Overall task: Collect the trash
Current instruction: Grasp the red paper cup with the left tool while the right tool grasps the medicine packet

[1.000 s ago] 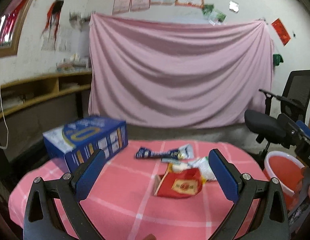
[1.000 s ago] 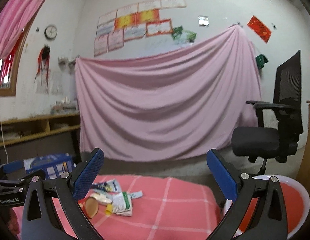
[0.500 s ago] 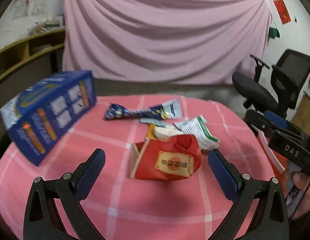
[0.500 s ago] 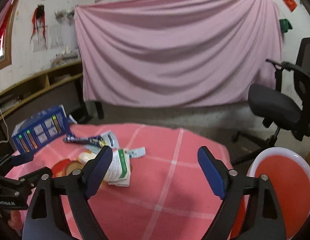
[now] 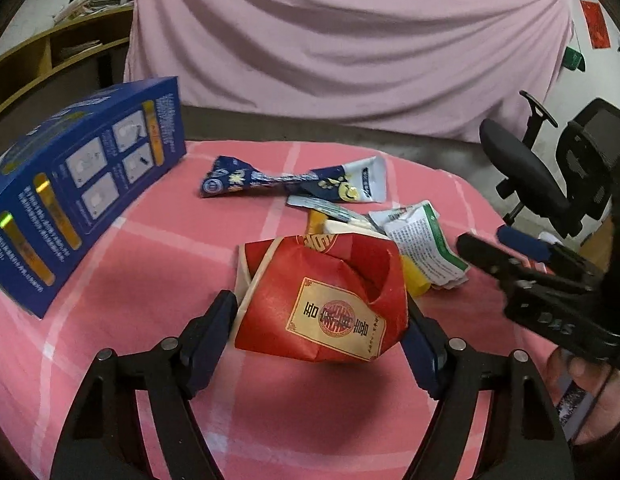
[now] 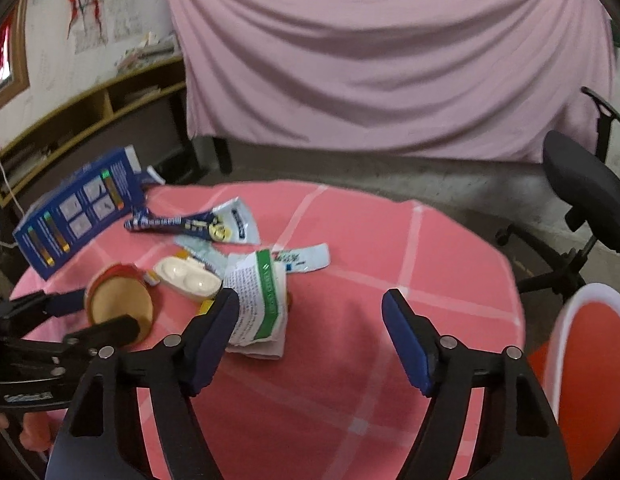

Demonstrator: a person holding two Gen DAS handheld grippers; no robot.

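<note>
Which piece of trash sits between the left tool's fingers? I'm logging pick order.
The crushed red paper cup, bracketed by the left tool. The blue wrapper and the green-striped white packet lie farther back.

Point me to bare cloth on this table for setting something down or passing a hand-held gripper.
Free: the right half of the pink tablecloth, between the green-and-white packet and the red bin. Also the strip between the blue box and the red paper cup. Crowded: centre-left, where the blue wrapper, white tray and packet overlap.
</note>
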